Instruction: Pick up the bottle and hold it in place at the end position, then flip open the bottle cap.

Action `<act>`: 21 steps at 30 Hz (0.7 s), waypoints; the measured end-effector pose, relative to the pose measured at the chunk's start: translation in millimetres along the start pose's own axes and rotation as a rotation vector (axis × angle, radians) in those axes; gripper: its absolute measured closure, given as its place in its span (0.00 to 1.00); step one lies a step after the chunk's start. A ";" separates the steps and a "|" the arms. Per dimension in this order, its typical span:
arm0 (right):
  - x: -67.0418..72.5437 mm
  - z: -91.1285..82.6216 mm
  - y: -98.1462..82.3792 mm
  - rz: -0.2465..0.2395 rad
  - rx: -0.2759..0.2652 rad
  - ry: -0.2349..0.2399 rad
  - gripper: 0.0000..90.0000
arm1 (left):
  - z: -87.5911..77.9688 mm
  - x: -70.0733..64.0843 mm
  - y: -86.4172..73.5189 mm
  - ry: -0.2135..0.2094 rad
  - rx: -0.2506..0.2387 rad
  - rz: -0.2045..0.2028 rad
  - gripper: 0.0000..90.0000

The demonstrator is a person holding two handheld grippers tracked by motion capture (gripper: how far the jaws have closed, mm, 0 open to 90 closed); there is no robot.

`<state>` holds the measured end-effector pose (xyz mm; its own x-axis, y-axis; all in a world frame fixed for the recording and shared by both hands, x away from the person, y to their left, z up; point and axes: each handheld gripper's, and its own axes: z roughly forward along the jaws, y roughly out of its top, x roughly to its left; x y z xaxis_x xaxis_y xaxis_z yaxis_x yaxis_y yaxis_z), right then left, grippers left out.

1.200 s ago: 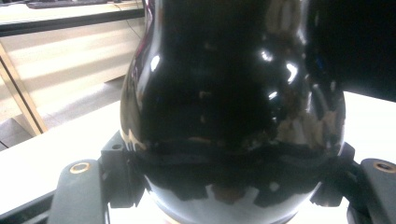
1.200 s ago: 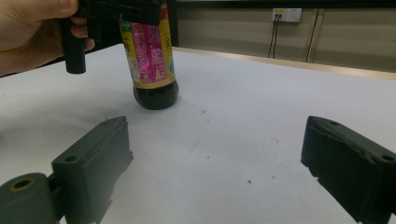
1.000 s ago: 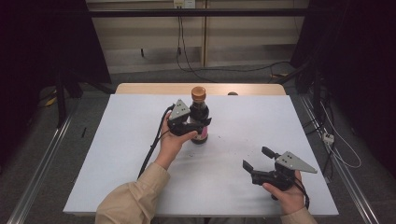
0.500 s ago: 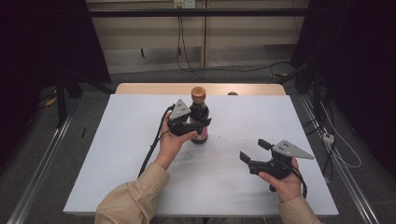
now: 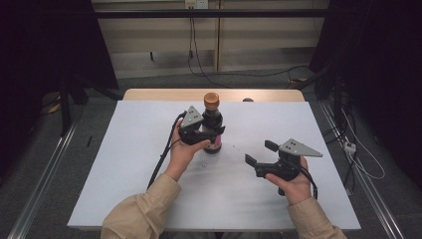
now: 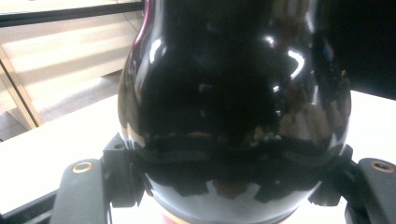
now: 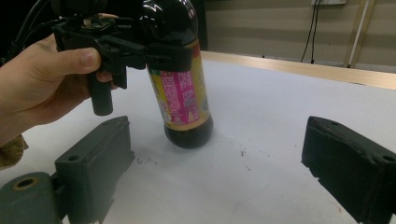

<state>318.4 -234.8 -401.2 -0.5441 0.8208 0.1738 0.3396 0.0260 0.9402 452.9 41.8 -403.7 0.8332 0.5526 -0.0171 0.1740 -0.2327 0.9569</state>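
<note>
A dark glass bottle [image 5: 212,117] with a brown cap and a pink and yellow label stands upright on the white table [image 5: 149,174], a little behind its middle. My left gripper [image 5: 211,133] is shut on the bottle's body just above the label. In the left gripper view the black glass [image 6: 233,93] sits pressed between both jaws. My right gripper [image 5: 261,153] is held above the table to the right and nearer the person, open and empty. In the right gripper view it points at the bottle [image 7: 184,98], which stands some way beyond its fingertips [image 7: 93,158].
A wooden strip [image 5: 149,94] runs along the table's far edge, with a small dark object [image 5: 247,99] resting on it. The left gripper's cable [image 5: 161,159] trails back along the forearm. Metal rails [image 5: 45,169] flank the table on the floor.
My right gripper has risen and moved left, closer to the bottle. The left gripper and the bottle have stayed where they were.
</note>
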 end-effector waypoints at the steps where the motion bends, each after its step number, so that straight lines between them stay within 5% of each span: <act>1: 0.0 0.0 0.0 0.000 0.000 0.000 0.09 | 0.0 0.0 0.0 0.000 0.001 -0.001 0.32; 21: -0.1 11.6 18.4 -0.019 0.011 0.009 0.09 | -1.0 -1.8 0.4 0.010 0.010 0.001 0.33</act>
<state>333.6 -227.7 -387.3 -0.5570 0.8152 0.1589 0.3379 0.0477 0.9400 450.9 41.5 -403.1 0.8281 0.5604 -0.0136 0.1791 -0.2414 0.9538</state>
